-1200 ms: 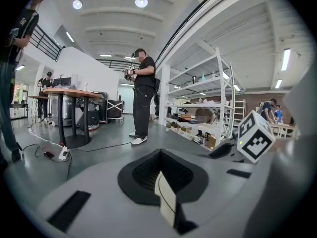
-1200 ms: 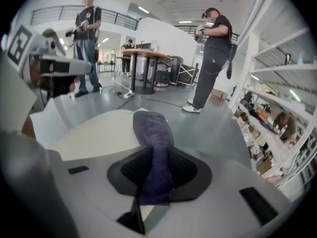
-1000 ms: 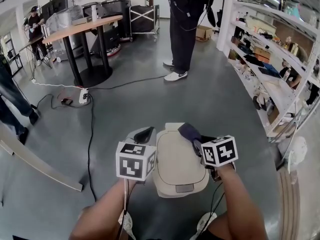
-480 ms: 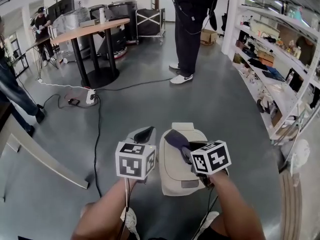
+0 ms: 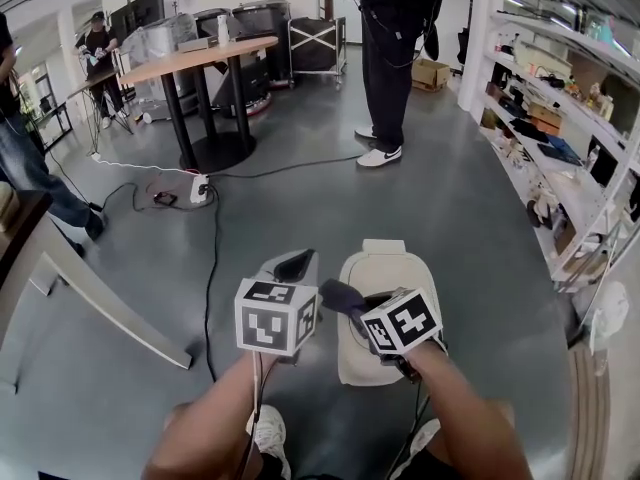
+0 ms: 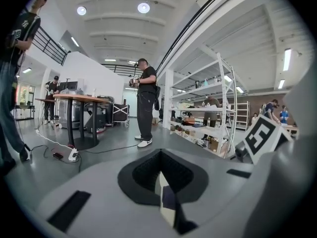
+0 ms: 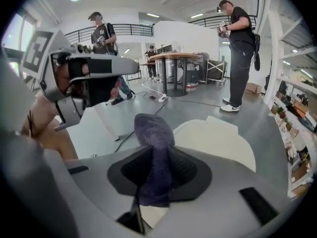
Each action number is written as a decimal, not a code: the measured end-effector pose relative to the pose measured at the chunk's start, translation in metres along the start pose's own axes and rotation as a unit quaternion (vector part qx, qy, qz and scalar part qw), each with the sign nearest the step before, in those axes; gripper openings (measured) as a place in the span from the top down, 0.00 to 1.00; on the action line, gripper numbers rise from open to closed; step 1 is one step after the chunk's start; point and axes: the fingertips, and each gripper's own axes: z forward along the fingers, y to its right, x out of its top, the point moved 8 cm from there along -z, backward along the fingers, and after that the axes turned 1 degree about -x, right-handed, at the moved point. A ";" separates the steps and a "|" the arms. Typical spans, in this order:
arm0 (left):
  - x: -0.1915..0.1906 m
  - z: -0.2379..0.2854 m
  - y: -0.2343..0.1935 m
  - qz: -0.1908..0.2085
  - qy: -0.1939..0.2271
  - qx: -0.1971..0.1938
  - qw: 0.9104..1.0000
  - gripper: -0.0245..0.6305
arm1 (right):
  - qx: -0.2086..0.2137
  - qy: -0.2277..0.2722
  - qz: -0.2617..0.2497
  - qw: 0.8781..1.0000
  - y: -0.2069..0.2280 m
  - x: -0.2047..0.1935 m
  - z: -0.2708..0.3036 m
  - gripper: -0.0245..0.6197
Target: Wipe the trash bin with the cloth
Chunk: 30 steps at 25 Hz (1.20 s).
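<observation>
Right gripper (image 7: pixel 156 170) clamps the dark cloth (image 7: pixel 153 133), its free end poking forward over the near left of the trash bin (image 5: pixel 392 268) lid — the lid's long axis runs straight ahead, away from the person. Left gripper (image 5: pixel 293 266) — jaws together, empty — hovers just beside the bin's left edge.

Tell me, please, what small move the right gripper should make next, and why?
Probably lower the right gripper slightly and drag the cloth across the bin lid: its jaws are shut on the cloth, which sticks out at the lid's edge.
</observation>
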 end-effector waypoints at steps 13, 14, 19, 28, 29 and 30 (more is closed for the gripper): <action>0.000 -0.019 -0.007 -0.040 0.004 -0.006 0.999 0.97 | -0.043 -0.024 -0.026 0.998 0.007 -0.006 -0.003 0.82; -0.001 -0.019 -0.005 -0.039 0.002 -0.005 0.999 0.97 | -0.046 -0.024 -0.023 0.998 0.010 -0.008 -0.004 0.82; 0.000 -0.024 0.008 -0.029 0.003 -0.015 0.999 0.97 | -0.058 -0.022 -0.008 0.998 0.022 -0.018 -0.012 0.82; -0.003 -0.018 0.021 -0.024 0.000 -0.023 0.999 0.97 | -0.081 -0.022 0.017 0.996 0.046 -0.037 -0.028 0.82; -0.004 -0.016 0.023 -0.021 -0.001 -0.024 0.999 0.97 | -0.083 -0.022 0.019 0.996 0.049 -0.039 -0.030 0.82; -0.004 -0.014 0.026 -0.019 -0.003 -0.025 0.999 0.97 | -0.086 -0.023 0.022 0.996 0.052 -0.041 -0.032 0.82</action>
